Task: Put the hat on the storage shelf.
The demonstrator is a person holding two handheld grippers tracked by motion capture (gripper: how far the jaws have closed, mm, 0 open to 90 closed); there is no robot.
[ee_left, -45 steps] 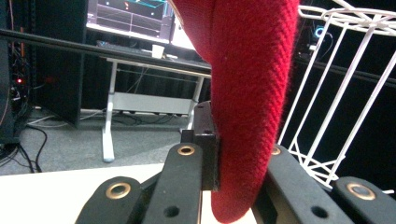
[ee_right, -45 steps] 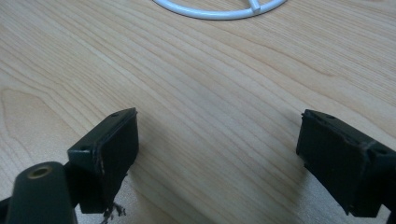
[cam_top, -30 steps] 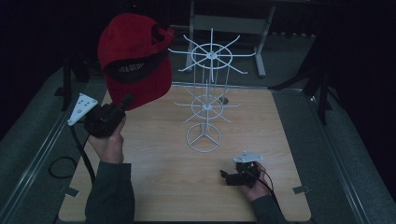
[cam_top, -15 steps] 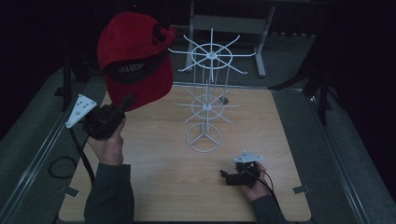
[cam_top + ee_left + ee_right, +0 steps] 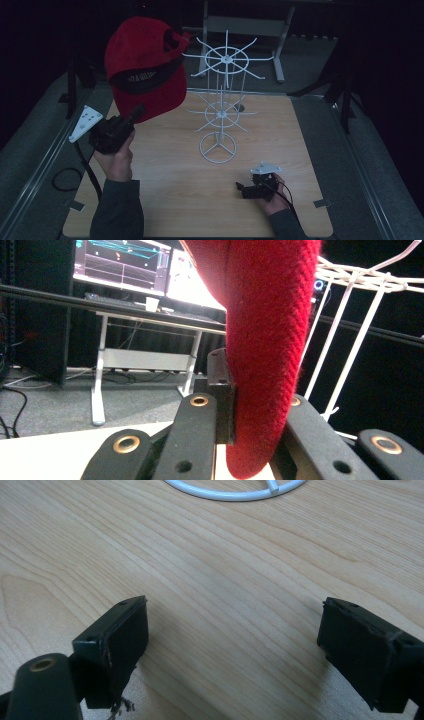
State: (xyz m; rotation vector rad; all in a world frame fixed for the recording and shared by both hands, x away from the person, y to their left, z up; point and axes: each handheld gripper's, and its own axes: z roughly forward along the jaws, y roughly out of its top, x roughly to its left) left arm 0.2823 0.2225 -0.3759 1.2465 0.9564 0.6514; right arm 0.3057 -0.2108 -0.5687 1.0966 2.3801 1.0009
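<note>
A red cap (image 5: 142,70) is held up at the left, above the table and just left of the white wire rack (image 5: 222,107). My left gripper (image 5: 136,114) is shut on the cap's brim; in the left gripper view the red fabric (image 5: 267,355) is pinched between the black jaws of the left gripper (image 5: 255,412). The cap's back strap sits close to the rack's upper ring (image 5: 227,59). My right gripper (image 5: 242,190) rests low on the table near the front right, open, with bare wood between the fingers of the right gripper (image 5: 232,655) and the rack's round base (image 5: 235,490) ahead.
The wooden table (image 5: 175,200) has grey padded borders (image 5: 35,155) on both sides. A cable (image 5: 67,177) loops off the left edge. Beyond the table stand a desk frame (image 5: 245,25) and lit monitors (image 5: 120,262).
</note>
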